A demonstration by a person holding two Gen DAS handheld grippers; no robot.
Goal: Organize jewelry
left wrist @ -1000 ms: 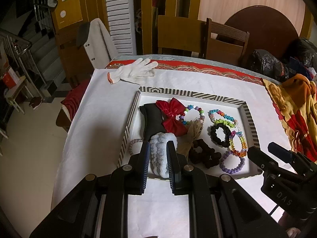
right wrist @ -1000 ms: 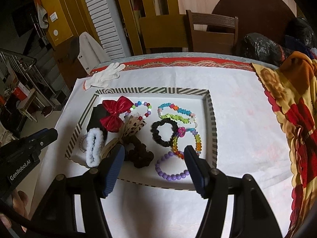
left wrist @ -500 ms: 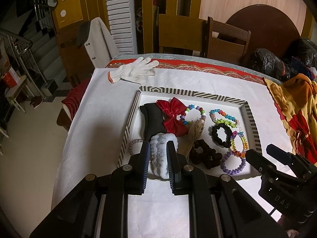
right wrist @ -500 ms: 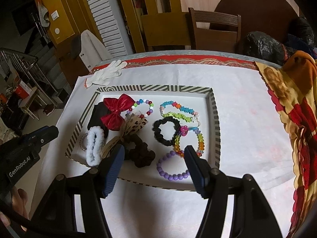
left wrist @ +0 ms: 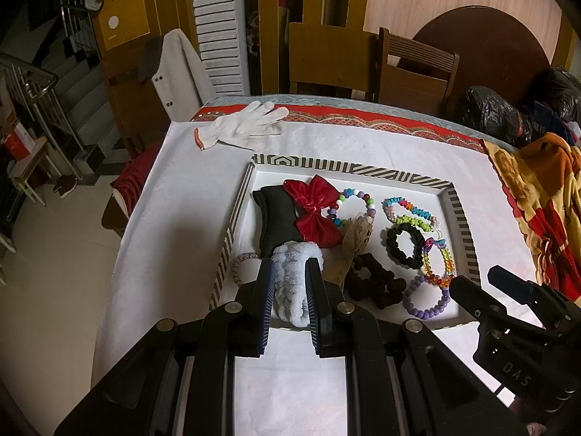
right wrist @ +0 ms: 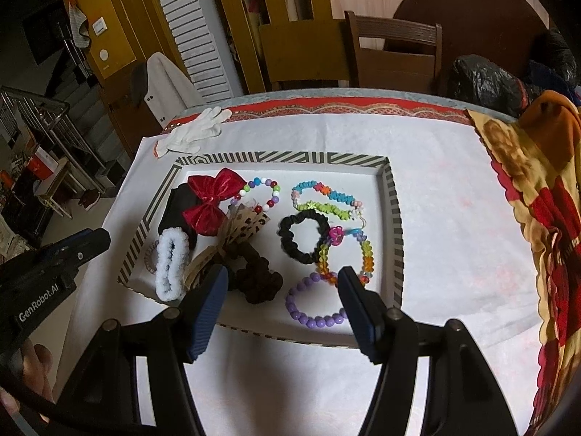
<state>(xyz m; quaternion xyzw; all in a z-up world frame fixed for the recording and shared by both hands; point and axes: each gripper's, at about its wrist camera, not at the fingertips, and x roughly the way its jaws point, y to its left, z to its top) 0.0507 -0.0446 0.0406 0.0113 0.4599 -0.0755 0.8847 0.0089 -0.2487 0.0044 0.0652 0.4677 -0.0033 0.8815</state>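
Left wrist view: the left gripper point(left wrist: 289, 276) points down over the near-left corner of the striped tray point(left wrist: 348, 167). The white fluffy scrunchie point(left wrist: 296, 283) shows between its two narrow-set fingers, but this angle cannot say whether the pads touch it. The right wrist view settles that: the scrunchie point(right wrist: 171, 263) lies flat on the tray floor by the near-left rim, and the left gripper point(right wrist: 81, 241) sits off to the left, above and apart from it. So the left jaws are nearly together, with only a slim gap, and empty.

Right gripper point(right wrist: 283, 283): jaws spread wide, nothing between the pads. Purple bead bracelet point(right wrist: 315, 303) and brown scrunchie point(right wrist: 254, 272) lie on the tray beyond the gap, untouched. From the left view the right gripper point(left wrist: 475, 283) hangs over the tray's near-right corner.

Also in the tray: red bow point(right wrist: 210, 200) overlapping a black fabric piece point(left wrist: 277, 218), black scrunchie point(right wrist: 304, 236), and several coloured bead bracelets, one blue-and-green point(right wrist: 326, 200). Only the left view shows clearly a thin pale bracelet point(left wrist: 241, 265) against the left rim.

White glove point(left wrist: 243, 127) lies on the white tablecloth point(left wrist: 181, 218) beyond the tray. A patterned blanket point(right wrist: 544, 218) lies at the right edge.
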